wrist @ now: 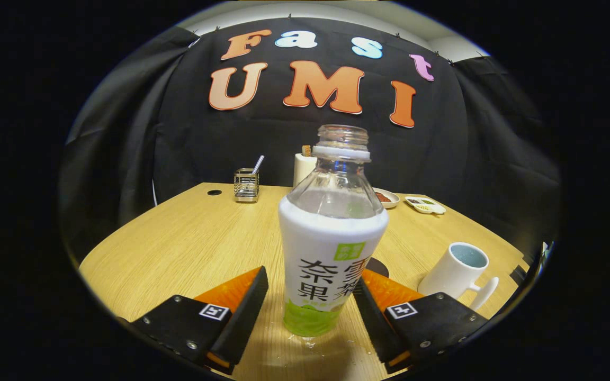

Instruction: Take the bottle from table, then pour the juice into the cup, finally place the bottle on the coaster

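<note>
From my seat the claw (pixel 310 312) is spread wide, one finger on either side of the bottle (pixel 331 233). On the left I can see a clear gap between the finger and the bottle's label. On the right the finger's edge overlaps the label in my view, and I cannot tell whether it actually touches. So I read the claw as wide, with nothing gripped.

The bottle stands upright on the table (pixel 188 248) between the fingers. Its cap is off, the neck is clear plastic, and a white sleeve with a green band at the bottom wraps the lower body. The upper part looks see-through; I cannot make out a liquid level. A few small wet-looking specks lie on the wood at its base.

Just behind the right finger a dark round shape pokes out — probably the coaster (pixel 380 266), though most of it is hidden. Beyond that same finger, off to the right, stands the cup (pixel 456 272), a white mug with its handle turned towards me, well apart from the bottle.

At the far edge of the table I see a wire holder (pixel 246 185) with a straw-like stick in it, a white cylinder (pixel 303 168) partly behind the bottle's neck, and two small dishes (pixel 424 205) — their contents are too small to tell.
</note>
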A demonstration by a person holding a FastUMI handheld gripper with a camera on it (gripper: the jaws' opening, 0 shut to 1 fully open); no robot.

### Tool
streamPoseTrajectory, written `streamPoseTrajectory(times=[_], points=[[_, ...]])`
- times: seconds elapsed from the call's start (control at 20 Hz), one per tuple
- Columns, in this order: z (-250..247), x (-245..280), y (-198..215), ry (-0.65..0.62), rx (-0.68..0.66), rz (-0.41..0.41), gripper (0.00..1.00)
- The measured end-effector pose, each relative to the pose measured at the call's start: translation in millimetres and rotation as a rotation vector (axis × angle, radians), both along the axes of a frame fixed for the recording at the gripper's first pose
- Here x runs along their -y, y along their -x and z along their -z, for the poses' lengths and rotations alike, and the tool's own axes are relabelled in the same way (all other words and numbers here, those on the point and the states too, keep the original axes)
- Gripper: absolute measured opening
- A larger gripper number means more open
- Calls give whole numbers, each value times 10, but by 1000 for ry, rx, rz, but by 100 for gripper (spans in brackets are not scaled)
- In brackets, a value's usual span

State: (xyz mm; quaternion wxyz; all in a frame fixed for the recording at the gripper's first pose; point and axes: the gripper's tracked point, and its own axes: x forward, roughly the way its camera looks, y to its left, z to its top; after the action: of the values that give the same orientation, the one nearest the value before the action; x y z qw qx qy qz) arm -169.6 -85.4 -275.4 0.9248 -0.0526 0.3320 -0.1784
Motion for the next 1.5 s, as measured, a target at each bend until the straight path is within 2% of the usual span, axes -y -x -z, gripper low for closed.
streamPoseTrajectory(times=[0.05, 0.15, 0.25, 0.3, 0.4, 0.55, 0.75, 1.05, 1.3, 1.5], points=[[-11, 9, 8, 14, 2, -3, 88], [-19, -4, 7, 1, 18, -5, 71], [-23, 7, -25, -21, 48, 2, 64], [-16, 37, -20, -10, 39, 14, 57], [-36, 126, 1, 24, 13, 45, 52], [-213, 194, 21, 50, 12, 79, 52], [-457, 213, -38, -8, 63, 125, 52], [-657, 132, -196, -236, 188, 185, 51], [-753, 276, -232, -330, 236, 275, 51], [-847, 343, -268, -482, 326, 346, 52]])
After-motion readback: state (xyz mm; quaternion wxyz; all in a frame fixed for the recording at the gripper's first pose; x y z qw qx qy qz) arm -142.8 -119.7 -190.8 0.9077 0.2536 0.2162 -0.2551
